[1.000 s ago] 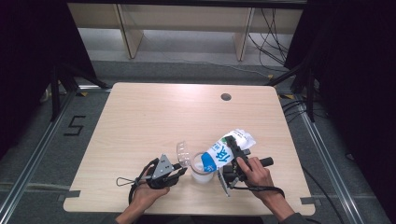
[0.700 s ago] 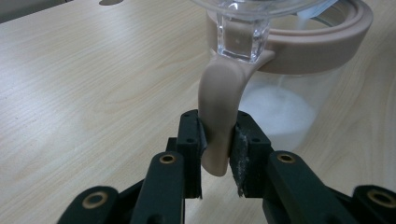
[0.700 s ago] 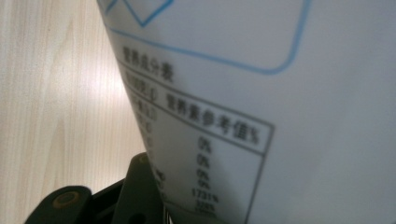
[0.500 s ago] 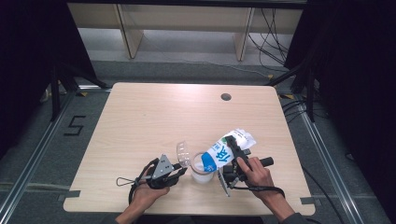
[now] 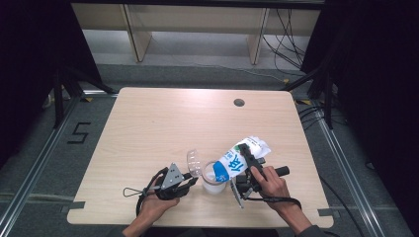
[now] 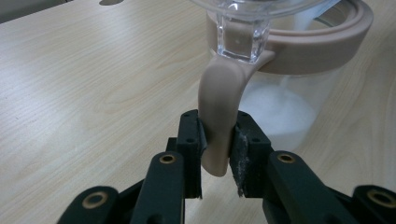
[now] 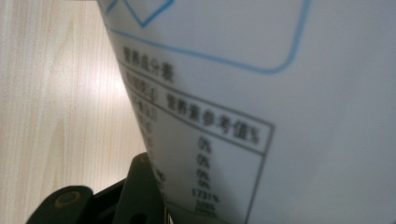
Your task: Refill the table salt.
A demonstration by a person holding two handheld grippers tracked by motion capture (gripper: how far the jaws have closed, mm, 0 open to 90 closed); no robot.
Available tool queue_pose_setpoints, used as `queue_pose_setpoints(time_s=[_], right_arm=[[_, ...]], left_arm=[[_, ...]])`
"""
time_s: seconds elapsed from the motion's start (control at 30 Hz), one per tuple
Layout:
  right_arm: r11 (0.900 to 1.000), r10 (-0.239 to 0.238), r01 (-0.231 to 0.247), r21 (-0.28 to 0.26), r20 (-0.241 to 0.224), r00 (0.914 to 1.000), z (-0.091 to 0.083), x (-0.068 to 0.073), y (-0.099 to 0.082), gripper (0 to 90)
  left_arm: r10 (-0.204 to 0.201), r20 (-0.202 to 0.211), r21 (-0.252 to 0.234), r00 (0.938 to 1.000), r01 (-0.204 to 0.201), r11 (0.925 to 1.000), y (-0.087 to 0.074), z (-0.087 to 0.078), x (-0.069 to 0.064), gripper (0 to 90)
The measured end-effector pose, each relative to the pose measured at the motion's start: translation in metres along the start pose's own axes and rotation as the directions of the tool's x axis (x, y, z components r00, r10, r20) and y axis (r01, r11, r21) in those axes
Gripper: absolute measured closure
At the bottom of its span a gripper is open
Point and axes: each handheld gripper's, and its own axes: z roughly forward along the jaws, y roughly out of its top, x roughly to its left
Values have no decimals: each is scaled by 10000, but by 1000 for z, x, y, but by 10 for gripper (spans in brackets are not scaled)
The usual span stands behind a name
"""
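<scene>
Your left gripper [image 5: 190, 181] sits near the front edge of the table [image 5: 148, 123], its jaws clamped on the beige handle [image 6: 218, 126] of a clear jar [image 5: 213, 178]. In the left gripper view the two black pads press the handle from both sides, and the handle curves up to a beige ring around the jar's mouth. A clear lid [image 5: 193, 162] stands open, tilted up on the jar's left side. White powder [image 6: 280, 112] lies heaped in the bottom of the jar.

Your right gripper [image 5: 243, 157] holds a white bag [image 5: 242, 157] with blue print, tipped down to the left so that its lower end reaches over the jar's open mouth. The jaws are closed on the bag, with its top end sticking out past them toward the table's right side.

In the high view the bag carries large blue characters on white, too small to read. In the right gripper view the bag's back [image 7: 261, 107] fills most of the picture: a blue rounded outline above, then a black-ruled nutrition table headed in Chinese, "营养成分表", with a column marked "营养素参考值%". Under it you can read "0%" several times; the lowest figures are too blurred to make out.
</scene>
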Motion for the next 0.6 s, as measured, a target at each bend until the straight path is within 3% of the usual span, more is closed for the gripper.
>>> queue_pose_setpoints(time_s=[0.6], right_arm=[[10000, 1, -1, -5, -30, 10000, 0, 0, 0, 637]], left_arm=[[8, -42, -14, 10000, -8, 10000, 0, 0, 0, 743]])
